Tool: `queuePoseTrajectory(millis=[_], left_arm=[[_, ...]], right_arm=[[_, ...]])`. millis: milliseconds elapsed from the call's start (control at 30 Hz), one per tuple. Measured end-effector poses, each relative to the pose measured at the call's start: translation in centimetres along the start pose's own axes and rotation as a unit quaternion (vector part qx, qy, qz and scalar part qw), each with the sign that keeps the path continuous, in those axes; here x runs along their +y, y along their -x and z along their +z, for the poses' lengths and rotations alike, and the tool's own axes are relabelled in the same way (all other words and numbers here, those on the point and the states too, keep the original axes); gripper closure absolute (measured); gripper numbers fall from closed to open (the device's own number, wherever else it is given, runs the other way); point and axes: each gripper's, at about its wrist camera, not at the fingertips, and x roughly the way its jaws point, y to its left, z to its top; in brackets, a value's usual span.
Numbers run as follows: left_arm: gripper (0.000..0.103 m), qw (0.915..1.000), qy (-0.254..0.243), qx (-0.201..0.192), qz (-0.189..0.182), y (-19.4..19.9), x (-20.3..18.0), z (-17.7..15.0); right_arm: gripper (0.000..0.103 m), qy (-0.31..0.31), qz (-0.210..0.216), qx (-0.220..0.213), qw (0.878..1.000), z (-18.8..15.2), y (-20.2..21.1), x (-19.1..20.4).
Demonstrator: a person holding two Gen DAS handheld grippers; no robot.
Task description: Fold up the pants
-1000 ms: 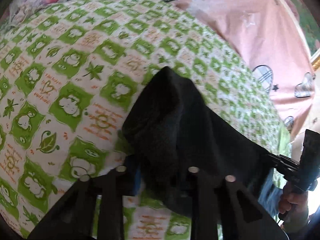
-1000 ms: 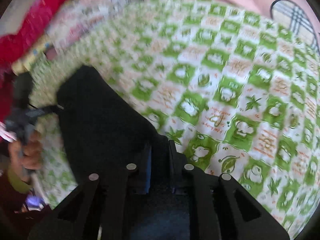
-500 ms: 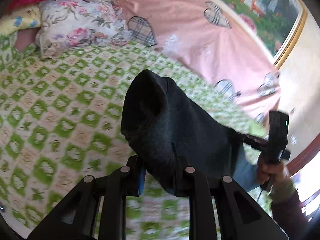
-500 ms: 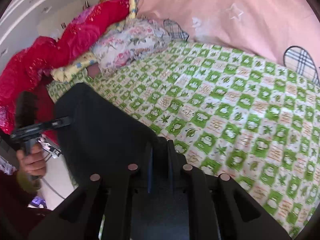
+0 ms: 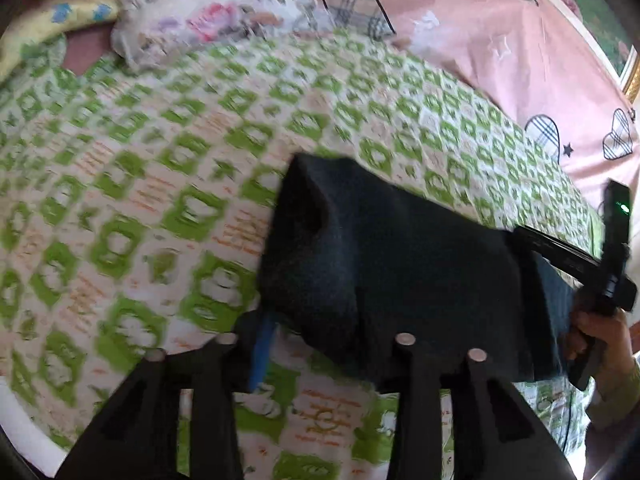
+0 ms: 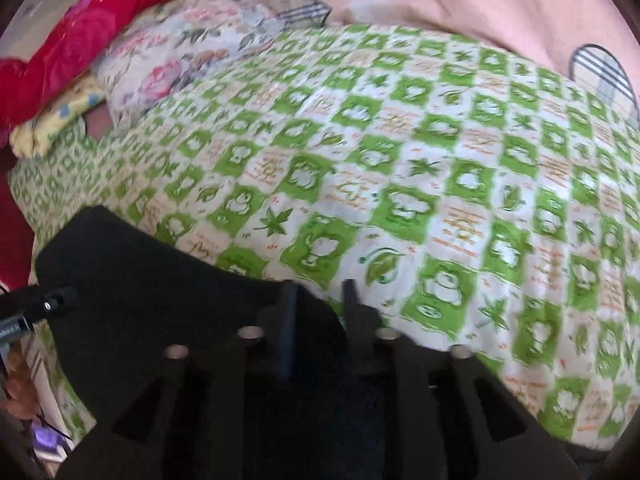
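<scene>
Green bedspread (image 5: 168,168), 1 pants (image 5: 400,264), 2 grippers (image 5: 332,332) (image 6: 316,300)

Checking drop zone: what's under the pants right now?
Under the black pants, held by both grippers, is the green-checked bedsheet; it shows on all sides. The patch directly beneath the cloth is covered, so anything there can't be seen.

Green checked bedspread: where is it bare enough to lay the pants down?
The green checked bedspread lies bare from the black pants out to the pink quilt. Crowded at the head end: floral pillow, red blanket. Both the left gripper and right gripper hold the pants.
</scene>
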Motion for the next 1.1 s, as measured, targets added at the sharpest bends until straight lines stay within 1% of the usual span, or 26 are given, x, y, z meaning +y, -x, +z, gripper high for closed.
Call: queuePoseTrajectory(millis=[33, 67, 100, 167, 267, 400, 533, 633, 733, 833, 900, 933, 1000, 1100], left_arm=[[0.050, 0.9999, -0.002, -0.009, 0.008, 0.6, 0.1, 0.0], [0.047, 0.9995, -0.004, -0.022, 0.021, 1.5, 0.2, 0.2], [0.045, 0.9992, -0.003, -0.030, 0.026, 2.1, 0.4, 0.4], [0.045, 0.9989, 0.000, -0.042, 0.022, 3.1, 0.4, 1.0], [0.044, 0.9987, -0.001, -0.051, 0.011, 4.2, -0.4, 2.0], [0.043, 0.9984, -0.029, -0.046, -0.016, 4.2, -3.4, 2.6], [0.041, 0.9960, -0.069, -0.032, -0.047, 3.3, -7.9, 2.6], [0.039, 0.9925, -0.101, -0.020, -0.067, 2.7, -10.8, 2.2], [0.038, 0.9856, -0.141, -0.003, -0.092, 1.8, -14.7, 1.6], [0.037, 0.9786, -0.171, 0.011, -0.114, 0.9, -18.1, 0.9], [0.037, 0.9740, -0.186, 0.023, -0.127, 0.3, -20.0, 0.6], [0.037, 0.9704, -0.198, 0.031, -0.134, -0.1, -21.4, 0.3], [0.036, 0.9651, -0.216, 0.041, -0.143, -0.5, -23.3, -0.1], [0.035, 0.9549, -0.245, 0.057, -0.157, -1.3, -26.6, -0.7]], right_arm=[[0.061, -0.007, -0.002, -0.011, 1.000, -0.1, 1.2, -0.4], [0.059, -0.019, -0.001, -0.025, 1.000, -0.4, 2.6, -0.9], [0.057, -0.032, 0.002, -0.035, 0.999, -0.6, 3.9, -1.4], [0.054, -0.063, 0.010, -0.062, 0.996, -1.5, 6.9, -2.6], [0.053, -0.102, 0.015, -0.093, 0.990, -3.6, 10.7, -4.1], [0.053, -0.155, 0.012, -0.115, 0.981, -7.2, 14.5, -6.2], [0.053, -0.199, -0.002, -0.136, 0.971, -10.7, 17.6, -7.7], [0.052, -0.247, -0.021, -0.148, 0.957, -13.9, 19.6, -9.4], [0.051, -0.288, -0.029, -0.148, 0.946, -16.8, 20.7, -10.8], [0.051, -0.312, -0.032, -0.146, 0.938, -19.0, 21.6, -11.8], [0.051, -0.320, -0.045, -0.147, 0.935, -20.3, 22.4, -12.4], [0.051, -0.325, -0.049, -0.148, 0.933, -20.8, 22.7, -12.6], [0.051, -0.336, -0.056, -0.152, 0.928, -21.8, 23.4, -13.2], [0.050, -0.356, -0.074, -0.160, 0.918, -23.0, 24.4, -14.4]])
